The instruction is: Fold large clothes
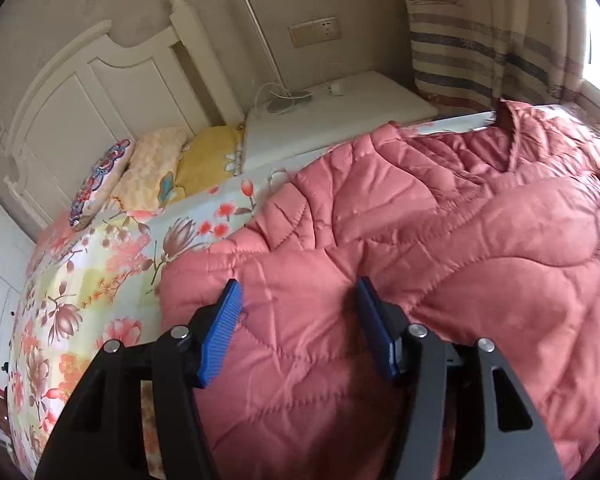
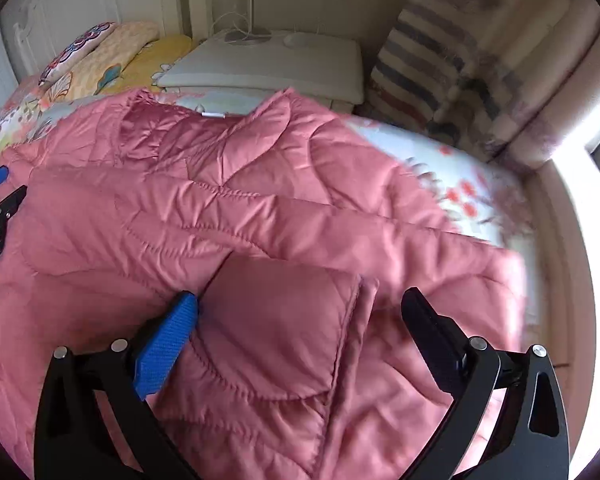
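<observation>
Presently, item one: the pink quilted coat (image 1: 440, 240), spread across the floral bedsheet (image 1: 100, 264) and filling the right and lower part of the left wrist view, its collar end toward the upper right; I judge it lies flat so that the folds can be made against the mattress. Item two: my left gripper (image 1: 298, 308), lower centre of its frame, jaws about half apart over the coat's near edge with nothing pinched between the blue pads, positioned, I think, to take hold of that edge. Item three: my right gripper (image 2: 300, 320), lower centre of its own view, jaws wide apart with a sleeve cuff (image 2: 284, 332) lying between them, the left pad just beside it; I cannot tell that it grips anything. Item four: pillows (image 1: 152, 164) stacked at the headboard (image 1: 80, 92), upper left, clear of the work. Item five: a white bedside cabinet (image 1: 340, 108) carrying a lamp base and cable, upper centre. Containers: none visible.
</observation>
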`<state>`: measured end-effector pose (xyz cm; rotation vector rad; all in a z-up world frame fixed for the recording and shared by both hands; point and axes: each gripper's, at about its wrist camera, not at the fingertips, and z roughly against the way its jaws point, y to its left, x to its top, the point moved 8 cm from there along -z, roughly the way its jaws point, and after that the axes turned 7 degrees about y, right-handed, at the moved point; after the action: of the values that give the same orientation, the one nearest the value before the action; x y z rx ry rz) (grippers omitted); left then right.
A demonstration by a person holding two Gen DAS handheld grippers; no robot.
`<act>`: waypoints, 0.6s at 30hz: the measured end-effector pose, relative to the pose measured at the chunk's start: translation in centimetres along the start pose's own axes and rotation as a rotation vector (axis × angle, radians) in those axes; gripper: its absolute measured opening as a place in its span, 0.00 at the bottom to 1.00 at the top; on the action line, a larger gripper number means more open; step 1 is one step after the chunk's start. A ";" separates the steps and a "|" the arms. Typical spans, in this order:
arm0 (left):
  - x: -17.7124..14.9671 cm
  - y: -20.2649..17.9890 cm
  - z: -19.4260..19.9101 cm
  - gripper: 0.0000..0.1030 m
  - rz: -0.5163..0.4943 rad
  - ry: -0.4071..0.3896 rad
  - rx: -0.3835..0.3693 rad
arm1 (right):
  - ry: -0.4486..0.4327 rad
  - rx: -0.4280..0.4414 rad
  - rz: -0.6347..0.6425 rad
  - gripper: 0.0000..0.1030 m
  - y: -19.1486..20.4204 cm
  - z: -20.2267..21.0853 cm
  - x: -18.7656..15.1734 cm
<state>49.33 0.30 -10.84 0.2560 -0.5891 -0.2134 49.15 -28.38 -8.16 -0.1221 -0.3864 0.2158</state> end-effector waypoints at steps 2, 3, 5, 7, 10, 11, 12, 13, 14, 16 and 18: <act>-0.6 0.4 0.7 0.57 0.004 0.005 -0.027 | -0.038 -0.042 0.028 0.94 0.1 1.8 -1.5; -0.8 0.7 1.0 0.57 0.011 0.001 -0.030 | -0.044 -0.040 0.049 0.94 0.5 2.2 -2.2; -0.9 0.6 0.1 0.61 -0.014 -0.003 -0.002 | 0.015 -0.076 0.093 0.94 1.1 -0.1 -3.5; -1.0 0.3 -1.2 0.62 -0.005 0.011 0.013 | 0.054 0.050 0.045 0.95 1.0 -1.8 -3.8; -1.0 0.5 -1.0 0.61 -0.002 0.001 0.010 | 0.069 0.045 0.048 0.92 -0.1 0.1 -2.2; -1.1 0.6 -1.1 0.61 -0.001 0.001 0.006 | 0.003 0.030 0.039 0.92 -0.6 1.8 -0.5; -1.1 0.6 -1.1 0.61 0.000 0.000 0.004 | -0.032 0.022 0.024 0.92 -0.9 2.7 0.9; -1.1 0.5 -1.2 0.61 0.004 0.001 0.004 | -0.058 0.006 0.009 0.93 -0.9 3.3 2.4; -1.1 0.6 -1.2 0.62 0.007 0.002 0.006 | -0.056 0.007 0.013 0.93 -0.3 3.1 3.3; -1.1 0.5 -1.3 0.62 0.012 -0.001 0.016 | -0.011 0.026 0.068 0.92 2.0 0.4 5.2; -1.1 0.3 -1.3 0.62 0.014 -0.011 0.029 | 0.092 -0.060 0.085 0.92 2.8 -4.2 5.7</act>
<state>49.17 1.10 -12.35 0.2787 -0.6054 -0.1929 55.37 -24.72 -10.43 -0.2073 -0.2965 0.2815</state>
